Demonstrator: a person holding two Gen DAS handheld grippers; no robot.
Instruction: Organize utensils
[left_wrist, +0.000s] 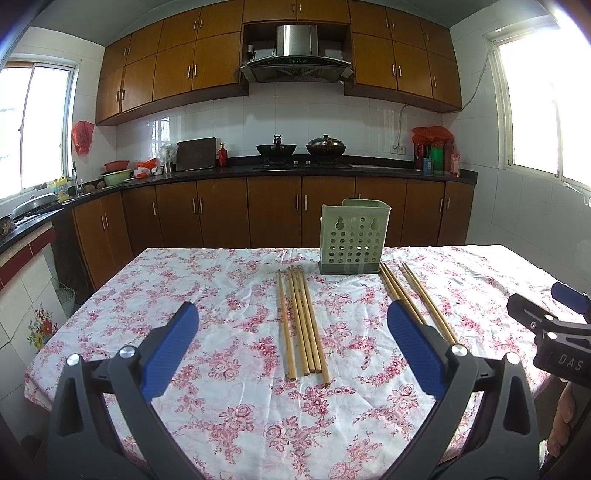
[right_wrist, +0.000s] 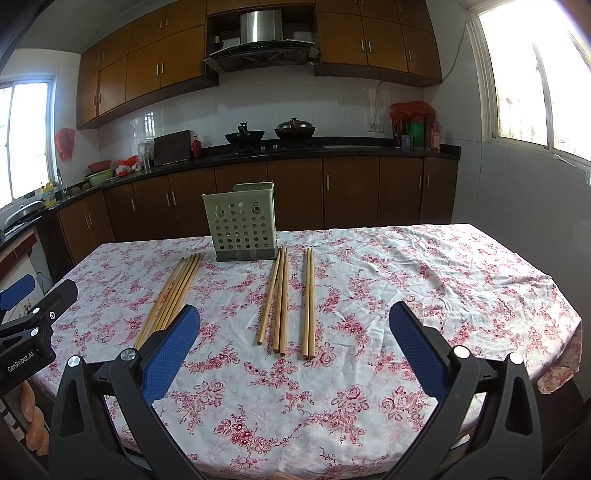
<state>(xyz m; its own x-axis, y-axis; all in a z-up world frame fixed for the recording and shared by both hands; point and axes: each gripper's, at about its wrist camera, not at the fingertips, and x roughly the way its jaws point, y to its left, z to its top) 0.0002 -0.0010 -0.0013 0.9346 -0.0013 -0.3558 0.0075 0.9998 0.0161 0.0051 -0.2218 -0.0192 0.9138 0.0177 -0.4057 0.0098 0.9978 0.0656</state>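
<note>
In front of you the table fills the near half of both views, draped in a white cloth printed with pink-red roses, with the brown kitchen cabinets and the dark counter far behind it. Toward the far edge of the table stands the utensil holder, a pale green plastic box, upright, its facing wall pierced with rows of round holes and two keyhole slots, seated on a darker grey base. Your left gripper hangs above the near part of the cloth with its blue-padded fingers spread wide and nothing between them; your right gripper is likewise wide apart and empty. The chopsticks are plain, light tan wooden sticks lying flat on the cloth, running near to far. The left bundle of chopsticks, five sticks close together, lies just left of the holder's base. The middle group of three chopsticks lies just right of the holder, and the right pair of chopsticks lies beside it, a little apart, its two sticks touching.
</note>
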